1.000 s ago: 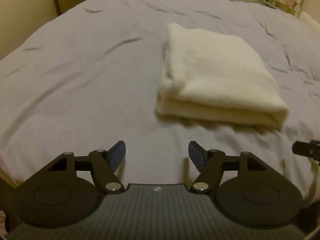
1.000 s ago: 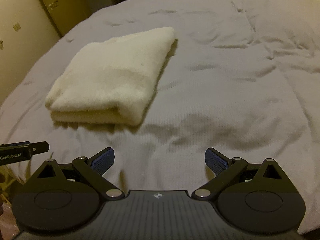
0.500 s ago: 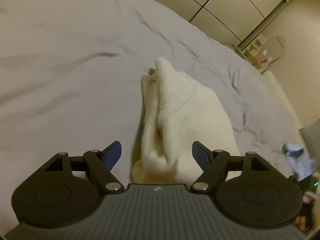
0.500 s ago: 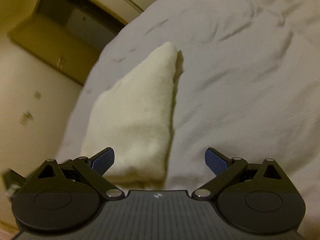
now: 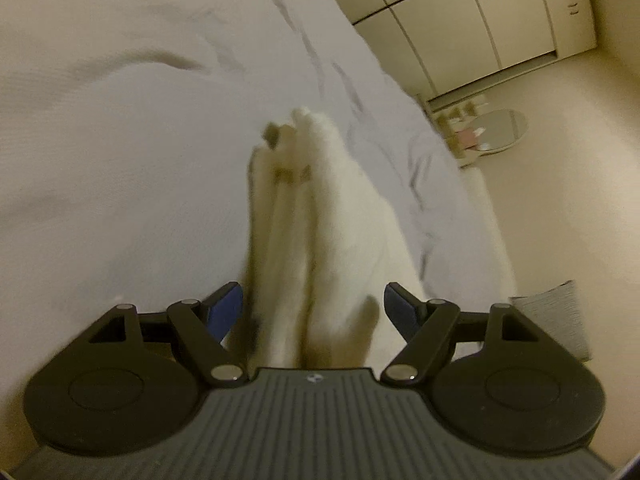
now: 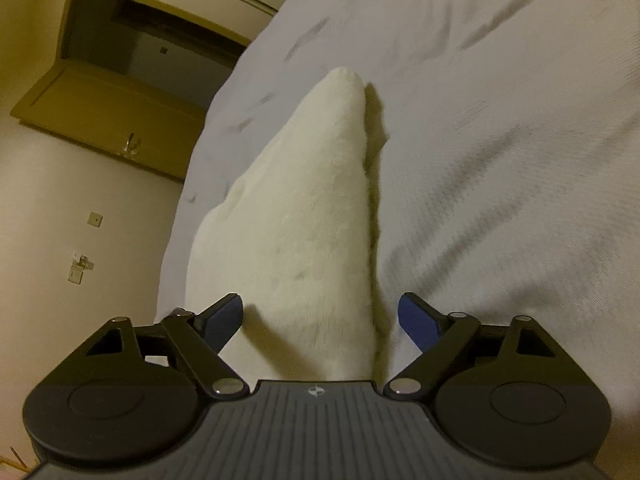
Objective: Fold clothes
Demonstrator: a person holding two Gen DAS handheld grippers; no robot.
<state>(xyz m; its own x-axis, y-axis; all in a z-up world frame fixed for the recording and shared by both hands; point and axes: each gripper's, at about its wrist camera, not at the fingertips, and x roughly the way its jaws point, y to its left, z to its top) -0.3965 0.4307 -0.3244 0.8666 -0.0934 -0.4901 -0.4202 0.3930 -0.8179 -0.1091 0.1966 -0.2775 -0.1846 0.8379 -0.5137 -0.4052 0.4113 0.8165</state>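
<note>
A folded cream fleece garment (image 5: 320, 248) lies on the grey bed (image 5: 120, 140). In the left wrist view I see its layered edge end-on, blurred, running between the jaws. My left gripper (image 5: 313, 310) is open with the garment's near edge between its blue pads, not clamped. In the right wrist view the garment (image 6: 304, 220) shows its smooth folded side. My right gripper (image 6: 320, 316) is open around the near edge of the fold, pads apart from the cloth.
The grey bedspread (image 6: 500, 140) is wrinkled around the garment. White wardrobe doors (image 5: 480, 20) and a small stand with a round mirror (image 5: 492, 130) are beyond the bed. A brown door (image 6: 116, 68) stands in the wall on the other side.
Both grippers have tilted sideways and moved in from in front of the garment until its near edge lies between their open jaws. The garment has not visibly moved.
</note>
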